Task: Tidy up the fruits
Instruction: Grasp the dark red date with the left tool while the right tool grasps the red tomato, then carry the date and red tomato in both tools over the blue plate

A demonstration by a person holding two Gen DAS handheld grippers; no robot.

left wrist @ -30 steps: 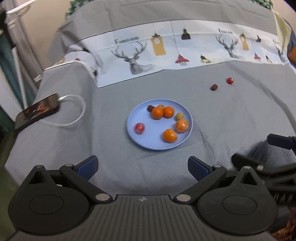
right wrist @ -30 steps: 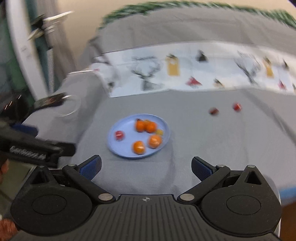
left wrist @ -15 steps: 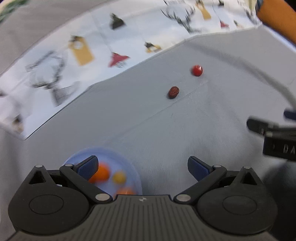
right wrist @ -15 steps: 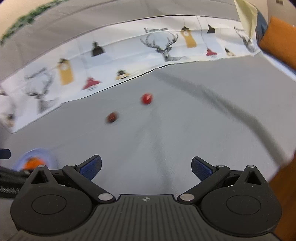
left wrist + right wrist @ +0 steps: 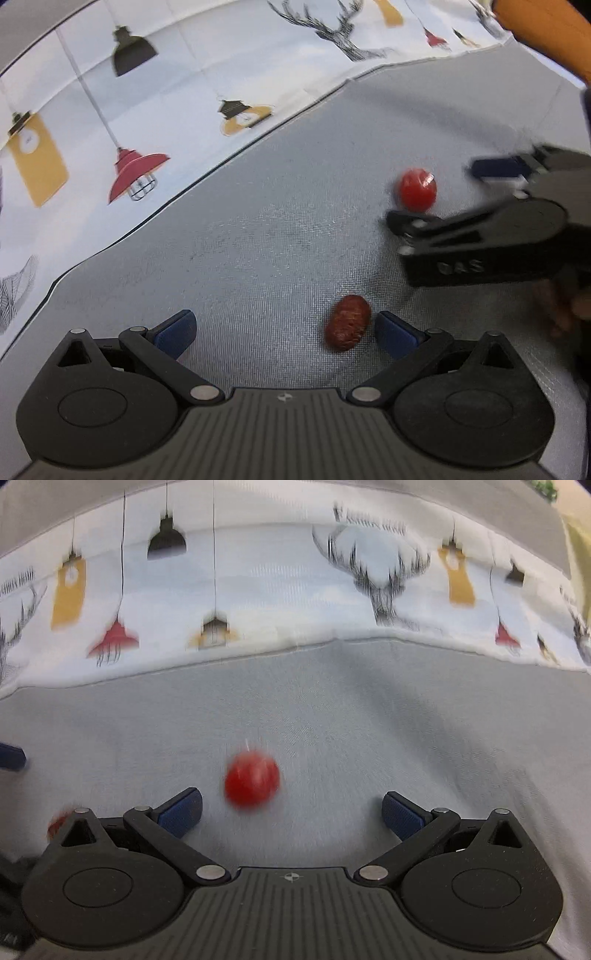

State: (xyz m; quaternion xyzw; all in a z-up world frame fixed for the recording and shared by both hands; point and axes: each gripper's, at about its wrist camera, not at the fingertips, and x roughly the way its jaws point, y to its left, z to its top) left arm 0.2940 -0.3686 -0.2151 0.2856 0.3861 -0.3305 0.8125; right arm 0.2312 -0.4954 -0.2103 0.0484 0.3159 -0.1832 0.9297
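Note:
A dark red oval date lies on the grey cloth just inside my left gripper's right fingertip. My left gripper is open and empty, low over the cloth. A round red cherry tomato lies farther right. In the right wrist view the tomato sits just ahead of my open, empty right gripper, nearer its left finger. The date peeks out at the lower left there. My right gripper shows in the left wrist view with its jaws on either side of the tomato.
A white cloth band printed with lamps and deer runs along the back of the grey cloth. An orange cushion sits at the far right. The left gripper's blue fingertip shows at the left edge.
Both grippers have moved forward and down, close to the two loose fruits. The blue plate has dropped out of both views. The tomato now lies between the right gripper's fingers.

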